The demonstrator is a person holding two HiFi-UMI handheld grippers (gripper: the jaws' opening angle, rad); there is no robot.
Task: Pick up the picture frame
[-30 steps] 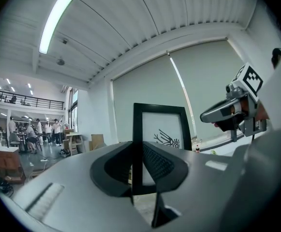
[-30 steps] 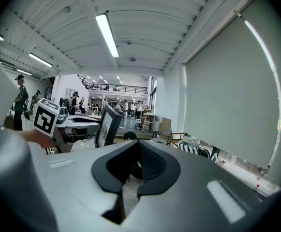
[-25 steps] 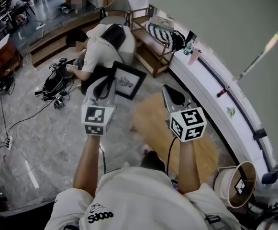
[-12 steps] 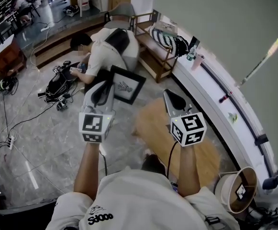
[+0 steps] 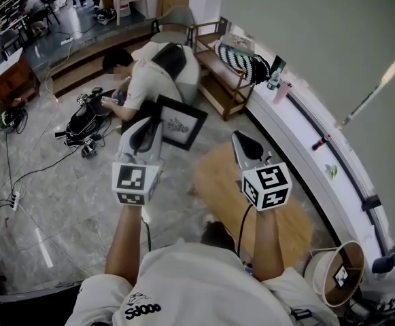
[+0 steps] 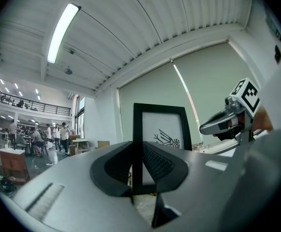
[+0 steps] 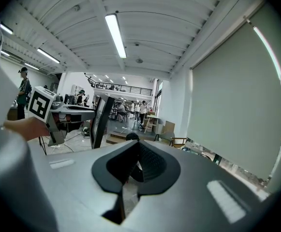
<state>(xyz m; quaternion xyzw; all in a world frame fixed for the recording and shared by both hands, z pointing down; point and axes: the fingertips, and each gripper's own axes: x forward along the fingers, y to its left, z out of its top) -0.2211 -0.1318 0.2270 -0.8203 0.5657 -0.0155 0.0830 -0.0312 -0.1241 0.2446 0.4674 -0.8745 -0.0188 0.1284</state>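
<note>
Frame (image 5: 181,122) gripped aloft by left gripper (image 5: 151,124).
Head view: hangs over floor (image 5: 61,202), right gripper (image 5: 243,141) apart to its right. Left gripper view: pinched at black left edge. Right gripper view: clenched, empty; frame at left.

The head camera looks steeply down on the picture frame (image 5: 181,123) from above and behind. The left tool (image 5: 148,131) camera faces it close and level; the right tool (image 5: 243,143) camera, beside it, catches it edge-on. All three views share the frame.
</note>
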